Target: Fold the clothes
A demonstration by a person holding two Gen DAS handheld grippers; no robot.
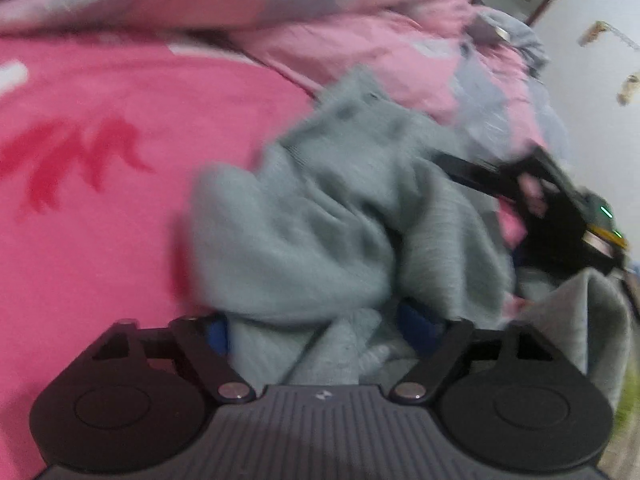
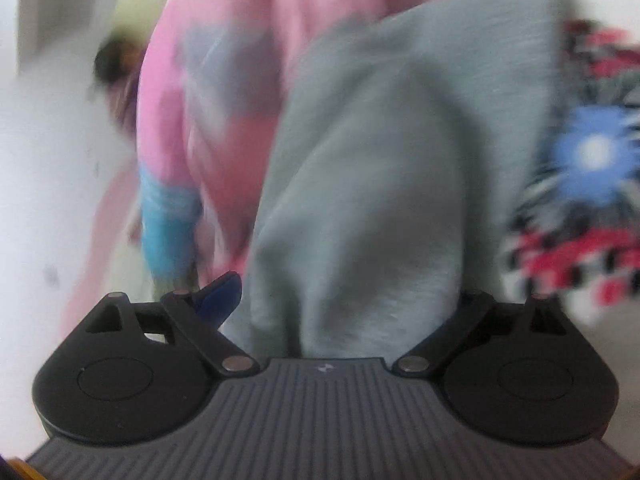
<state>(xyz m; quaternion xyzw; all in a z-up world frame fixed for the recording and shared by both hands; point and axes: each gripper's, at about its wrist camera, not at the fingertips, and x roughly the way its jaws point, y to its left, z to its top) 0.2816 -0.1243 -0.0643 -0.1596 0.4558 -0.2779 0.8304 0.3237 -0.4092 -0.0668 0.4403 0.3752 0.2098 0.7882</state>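
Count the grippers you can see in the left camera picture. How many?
2. The left gripper is at the bottom, gray cloth bunched between its fingers. The right gripper is at the right edge, reaching onto the same cloth.

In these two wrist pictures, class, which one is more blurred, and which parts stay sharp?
Right wrist view: heavier motion smear, the grey garment and patterned cloth streaked; only the right gripper body is crisp. Left wrist view: milder blur, the grey garment folds still readable on the pink bedding, edges bent by the fisheye.
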